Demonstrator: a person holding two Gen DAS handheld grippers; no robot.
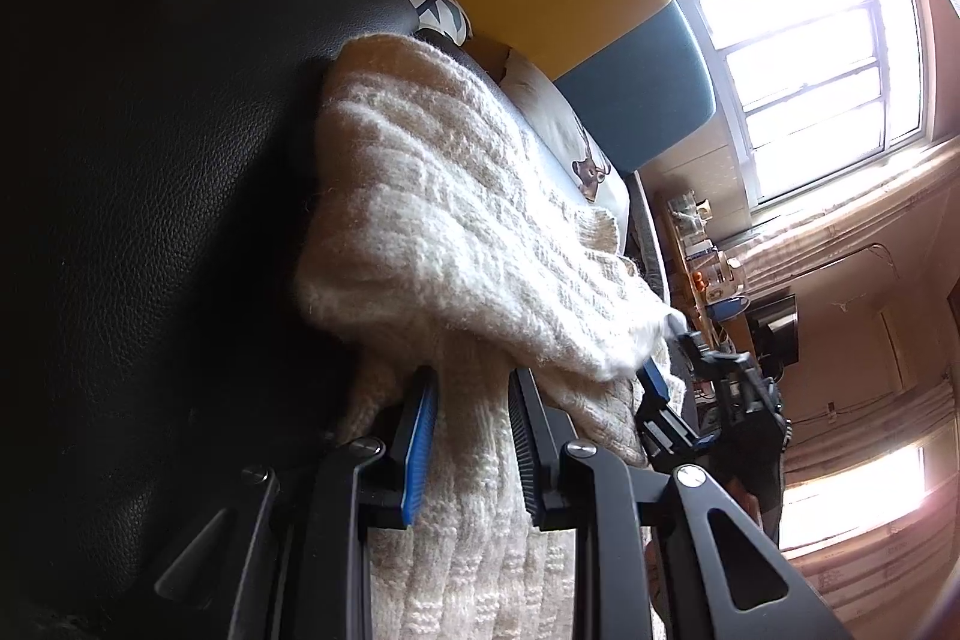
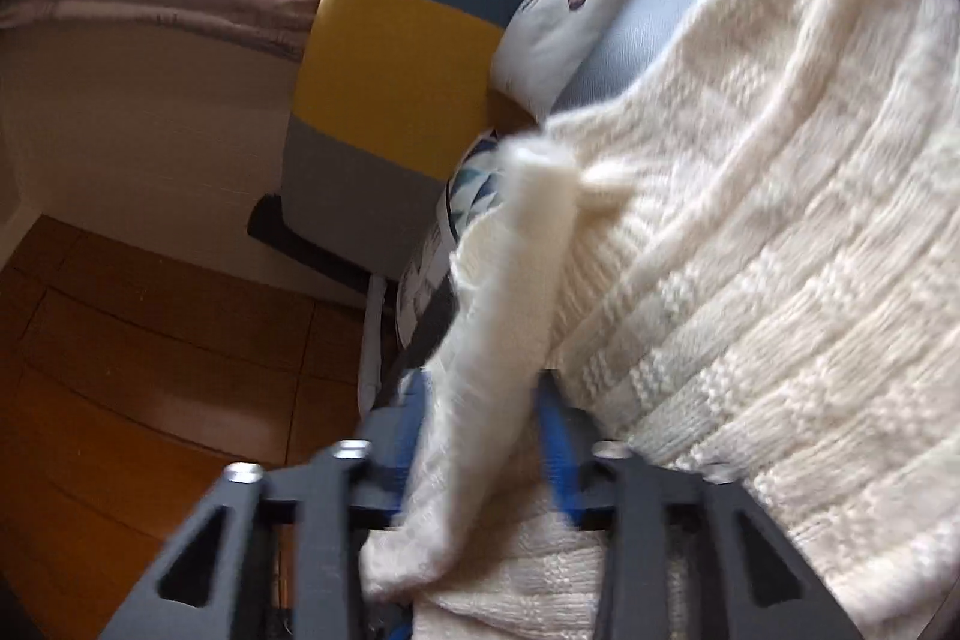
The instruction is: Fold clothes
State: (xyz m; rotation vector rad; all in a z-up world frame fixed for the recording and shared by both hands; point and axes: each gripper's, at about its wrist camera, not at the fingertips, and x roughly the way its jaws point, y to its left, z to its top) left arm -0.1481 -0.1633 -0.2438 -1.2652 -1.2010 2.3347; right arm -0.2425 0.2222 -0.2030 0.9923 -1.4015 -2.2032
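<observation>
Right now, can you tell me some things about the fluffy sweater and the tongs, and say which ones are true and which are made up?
1. The sweater is cream-white knit. True.
2. The left tongs have sweater fabric between their fingers. True.
3. The sweater lies on a wooden table. False: it lies on a dark leather-like seat.
4. The pillow beside the sweater shows a cat. False: it shows a deer with antlers.
5. The right tongs hold a fold of the sweater. True.
6. The cushion behind is all red. False: it has teal, yellow and grey bands.
</observation>
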